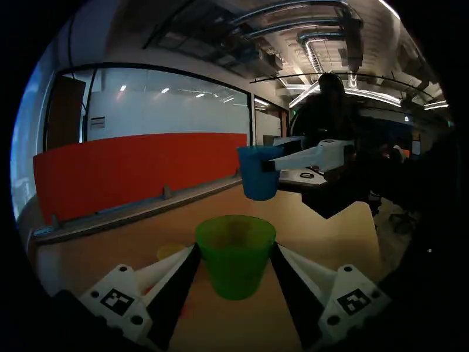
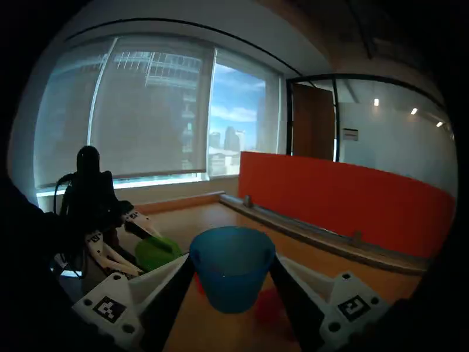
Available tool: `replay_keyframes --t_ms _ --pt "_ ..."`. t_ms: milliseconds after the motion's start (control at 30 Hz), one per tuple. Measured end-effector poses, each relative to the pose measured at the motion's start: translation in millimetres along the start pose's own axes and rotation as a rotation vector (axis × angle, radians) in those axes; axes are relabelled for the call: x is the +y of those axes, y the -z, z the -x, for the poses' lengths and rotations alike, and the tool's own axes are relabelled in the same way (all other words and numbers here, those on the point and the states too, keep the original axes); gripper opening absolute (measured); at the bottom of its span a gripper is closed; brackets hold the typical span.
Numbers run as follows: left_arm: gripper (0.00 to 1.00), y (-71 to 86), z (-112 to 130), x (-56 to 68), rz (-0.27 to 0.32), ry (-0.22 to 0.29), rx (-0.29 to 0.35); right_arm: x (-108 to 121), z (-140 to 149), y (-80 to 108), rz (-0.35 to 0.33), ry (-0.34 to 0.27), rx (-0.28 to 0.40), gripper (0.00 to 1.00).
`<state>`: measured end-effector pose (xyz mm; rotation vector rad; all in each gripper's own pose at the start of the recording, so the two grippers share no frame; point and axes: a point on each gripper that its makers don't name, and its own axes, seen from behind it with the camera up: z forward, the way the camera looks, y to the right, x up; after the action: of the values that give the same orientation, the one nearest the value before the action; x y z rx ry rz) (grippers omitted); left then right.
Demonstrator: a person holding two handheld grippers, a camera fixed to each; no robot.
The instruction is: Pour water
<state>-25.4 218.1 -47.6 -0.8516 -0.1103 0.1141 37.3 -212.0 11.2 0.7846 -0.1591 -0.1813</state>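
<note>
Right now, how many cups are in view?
2 clear: green cup in left gripper, blue cup in right gripper. A yellow shape and a red shape on the table may be more, mostly hidden.

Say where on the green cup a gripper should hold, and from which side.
Its upper side wall, approached square-on from the side: the green cup is round and narrows toward its base, so a pinch under the rim holds, as the left gripper shows.

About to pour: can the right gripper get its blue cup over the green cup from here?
Probably yes: the right gripper holds the blue cup aloft, apart from the green cup in the left gripper, nothing between them.
</note>
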Motion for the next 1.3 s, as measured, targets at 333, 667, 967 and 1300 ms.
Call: replay_keyframes --t_ms 333,667,967,1300 --pt "0.84 -8.1 35 -3.1 0.008 -0.012 -0.092 9 61 -5.1 -0.011 -0.034 -0.108 0.89" --pt "0.84 -19.3 65 -5.6 0.027 -0.015 -0.179 11 103 -8.5 -0.036 -0.055 -0.201 0.89" --pt "0.83 -29.7 91 -4.7 0.04 -0.024 -0.246 9 130 -12.6 -0.052 -0.056 -0.252 0.89" --pt "0.84 -35.8 117 -8.2 0.049 -0.002 -0.31 11 157 -14.8 -0.058 -0.056 -0.306 0.89"
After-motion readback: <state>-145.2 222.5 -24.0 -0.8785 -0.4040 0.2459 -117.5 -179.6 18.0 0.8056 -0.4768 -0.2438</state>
